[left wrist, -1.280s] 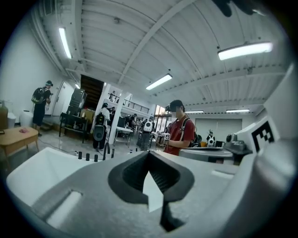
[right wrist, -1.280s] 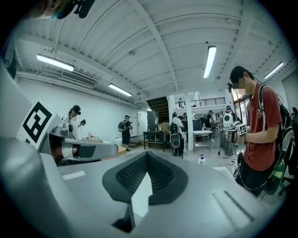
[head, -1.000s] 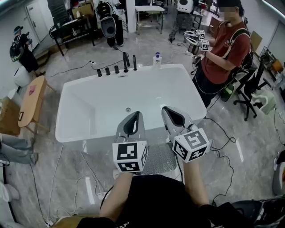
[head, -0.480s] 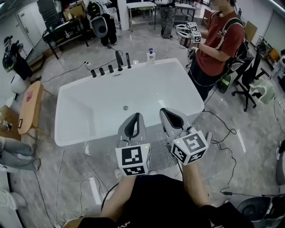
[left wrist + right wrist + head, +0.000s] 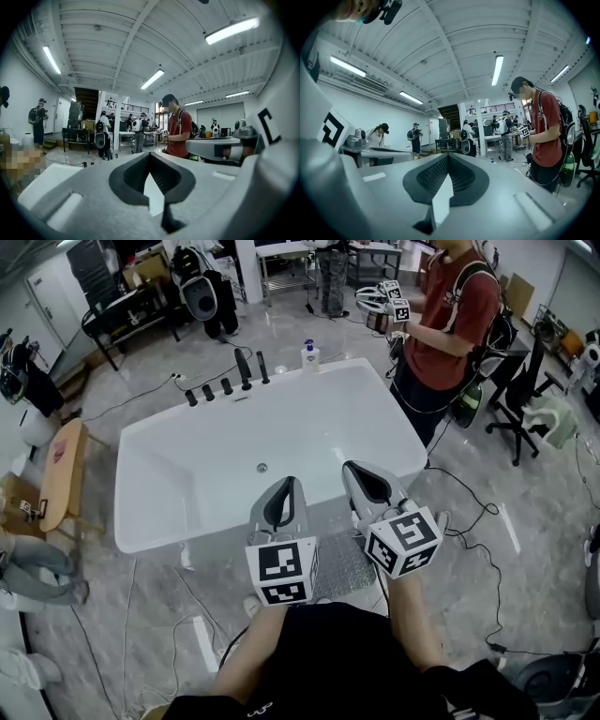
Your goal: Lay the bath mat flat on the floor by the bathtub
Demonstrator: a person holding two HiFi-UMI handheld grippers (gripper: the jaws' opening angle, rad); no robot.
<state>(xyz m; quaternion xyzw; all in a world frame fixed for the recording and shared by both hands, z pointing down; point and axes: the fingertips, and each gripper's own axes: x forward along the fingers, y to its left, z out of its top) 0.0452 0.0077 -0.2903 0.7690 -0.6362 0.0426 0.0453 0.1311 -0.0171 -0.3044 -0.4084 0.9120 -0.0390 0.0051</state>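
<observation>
In the head view, I am holding my left gripper [image 5: 284,488] and right gripper [image 5: 362,472] above the grey textured bath mat [image 5: 343,568], which is lying on the floor just beside the white bathtub [image 5: 309,423]. In the left gripper view, my jaws are pressing tip to tip, gripping nothing. In the right gripper view, they are likewise meeting, empty.

- The left gripper [image 5: 150,157] fills the lower half of the view; its grey jaws meet at the tips, with nothing held between the dark ribbed pads [image 5: 165,176].
- A thin white sliver shows through the narrow gap below the tips.
- The right gripper [image 5: 202,147] reaches in from the right, level with the left one, its marker cube at the edge.
- A white bathtub [image 5: 47,176] edge shows at lower left.
- A person in a red shirt [image 5: 178,136] stands beyond the jaws.
- A person with a backpack [image 5: 38,123] stands far left.
- Strip lights [image 5: 229,30] run across the ribbed ceiling.
</observation>
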